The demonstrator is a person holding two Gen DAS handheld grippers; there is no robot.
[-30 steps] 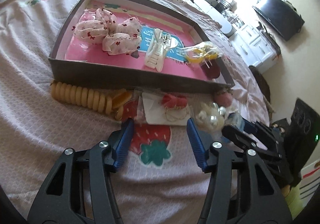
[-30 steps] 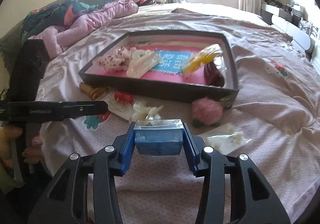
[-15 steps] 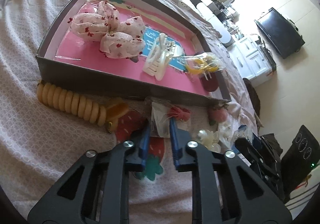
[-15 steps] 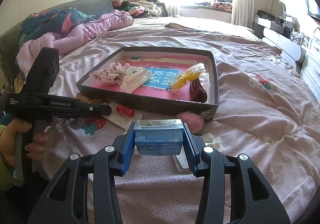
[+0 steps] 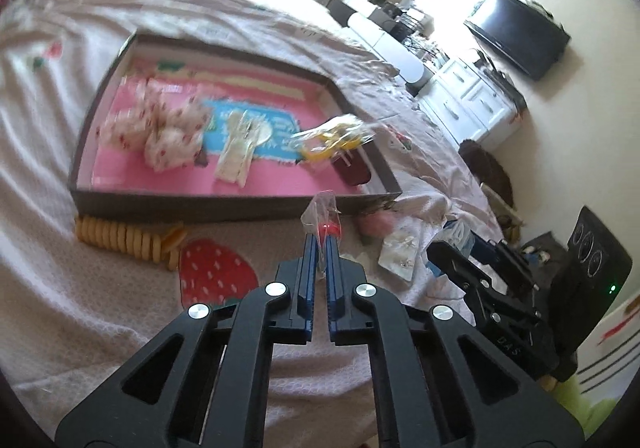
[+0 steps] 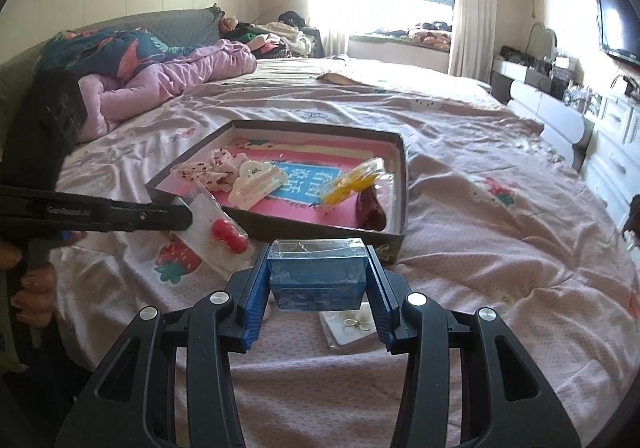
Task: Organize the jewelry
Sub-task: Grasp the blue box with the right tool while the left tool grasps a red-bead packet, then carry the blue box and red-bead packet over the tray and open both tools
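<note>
The left gripper [image 5: 323, 236] has its jaws pinched shut on a clear packet with a red ornament [image 6: 218, 229], lifted off the bed [image 6: 500, 248] just in front of the near wall of the shallow box [image 6: 401, 184]. The right gripper [image 6: 318, 268] clamps a small clear blue case [image 6: 318, 278] between its jaws, held above the bedspread. Inside the box lie floral scrunchies [image 5: 160, 128], a cream claw clip [image 6: 256, 184] and a yellow bagged piece [image 6: 354, 181]. A coiled yellow hair tie [image 5: 124, 238] rests on the bed beside the box.

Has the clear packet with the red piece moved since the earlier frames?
Yes. The clear packet left the bedspread beside the tray, lifted in the closed left hand-held gripper.
</note>
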